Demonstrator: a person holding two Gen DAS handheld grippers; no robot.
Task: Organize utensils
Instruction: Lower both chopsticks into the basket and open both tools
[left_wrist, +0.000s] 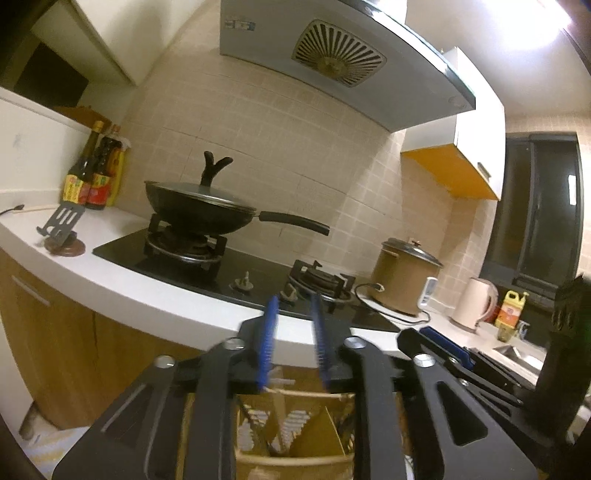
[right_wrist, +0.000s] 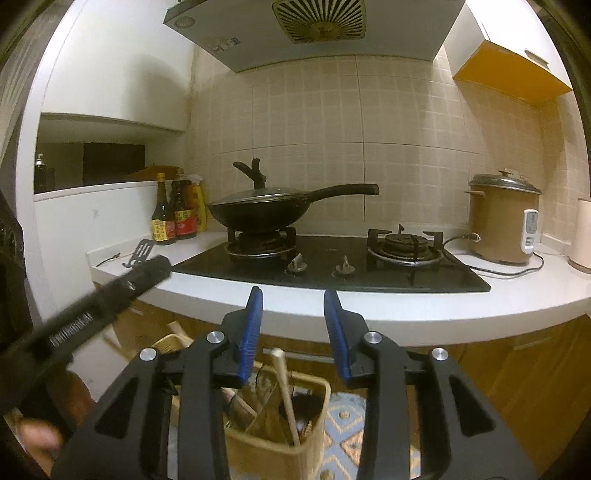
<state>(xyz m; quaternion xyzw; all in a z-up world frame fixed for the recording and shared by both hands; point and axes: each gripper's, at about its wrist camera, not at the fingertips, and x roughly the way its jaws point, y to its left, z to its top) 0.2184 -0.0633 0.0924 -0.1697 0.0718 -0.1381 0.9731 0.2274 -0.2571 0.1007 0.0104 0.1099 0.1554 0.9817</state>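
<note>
Both grippers hang in front of the kitchen counter, jaws partly apart, nothing between the blue pads. Left gripper (left_wrist: 293, 332) points level at the counter edge, narrow gap, empty. Right gripper (right_wrist: 293, 325) tilts slightly down, similar narrow gap, also empty. From my right wrist view the left gripper shows as a blurred black bar at left, my hand (right_wrist: 37, 439) under it.

Utensil basket (right_wrist: 314, 439), light wicker, sits low below my grippers, in front of the wooden cabinet (right_wrist: 517, 369). Inside it: wooden chopsticks (right_wrist: 284, 387) sticking up, plus other wooden utensils leaning together; exact pieces hard to tell. Left wrist view looks into the same basket (left_wrist: 291, 461) with a wooden divider.

On the white counter (right_wrist: 369, 310): black gas hob (right_wrist: 332, 273), lidded wok (right_wrist: 266, 210) on the left burner, handle pointing right. Slotted metal spatula (left_wrist: 61, 221) rests on a small brown stand near the counter's left end. Sauce bottles (right_wrist: 173, 214) stand just behind it by the wall. Brown rice cooker (right_wrist: 502, 221) stands right of the hob, white kettle (left_wrist: 474, 302) beyond it. Range hood (right_wrist: 314, 26) overhead.
</note>
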